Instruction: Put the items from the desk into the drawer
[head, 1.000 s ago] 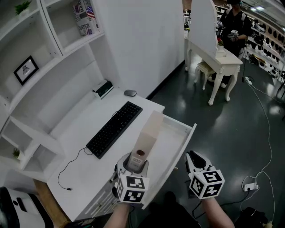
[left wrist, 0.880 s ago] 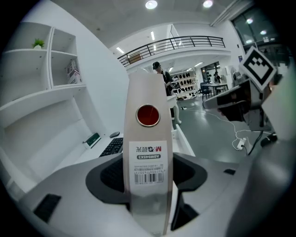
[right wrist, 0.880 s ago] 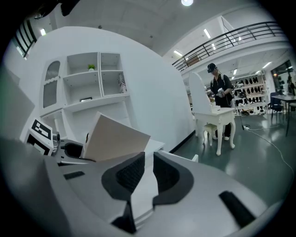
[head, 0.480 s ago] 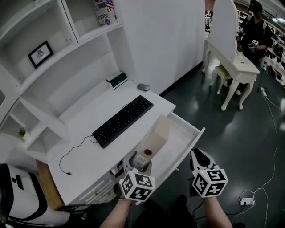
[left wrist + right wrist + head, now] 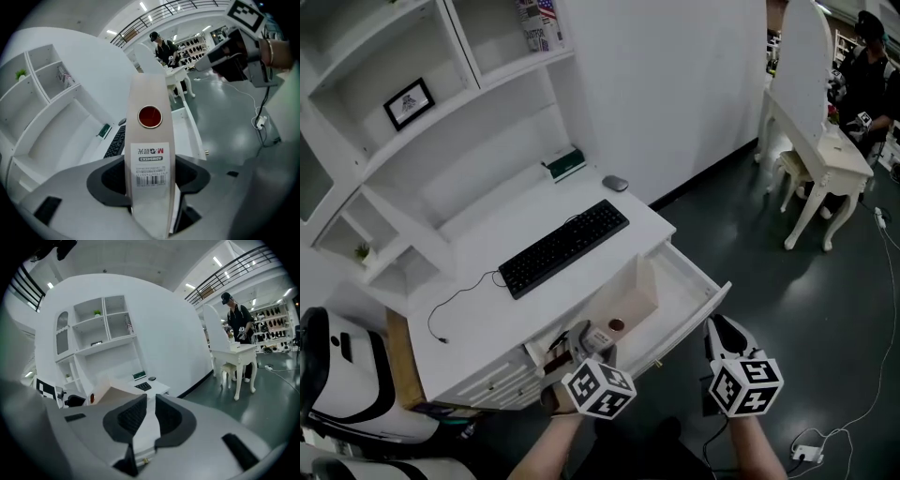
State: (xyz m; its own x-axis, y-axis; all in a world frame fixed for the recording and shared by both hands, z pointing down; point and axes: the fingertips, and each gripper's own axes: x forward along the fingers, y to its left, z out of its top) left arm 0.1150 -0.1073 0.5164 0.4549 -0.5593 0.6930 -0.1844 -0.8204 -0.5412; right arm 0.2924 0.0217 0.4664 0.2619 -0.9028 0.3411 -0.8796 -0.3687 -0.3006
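Pinched a tall beige box [image 5: 630, 291] in the left tool [image 5: 589, 339] at the open drawer [image 5: 680, 291].

Showed the white tabletop [image 5: 534, 300] behind the drawer, with the drawer pulled out toward the person. Found a black keyboard [image 5: 565, 246] lying on the tabletop just behind the drawer. Stood the box [image 5: 151, 154] upright in the drawer's left part, long side running from the drawer's front to its back; could not tell whether it rested on the drawer's floor or hung just clear of it. Clamped the left tool [image 5: 151, 176] on the box's near end, jaws pressed against both its sides, with a barcode label and a round red spot facing the tool's camera. Held the right tool [image 5: 719, 333] just outside the drawer's front, with jaws [image 5: 150, 416] a narrow gap apart and nothing between them. Found a grey mouse [image 5: 615, 183] on the tabletop beyond the keyboard, well apart from the drawer.
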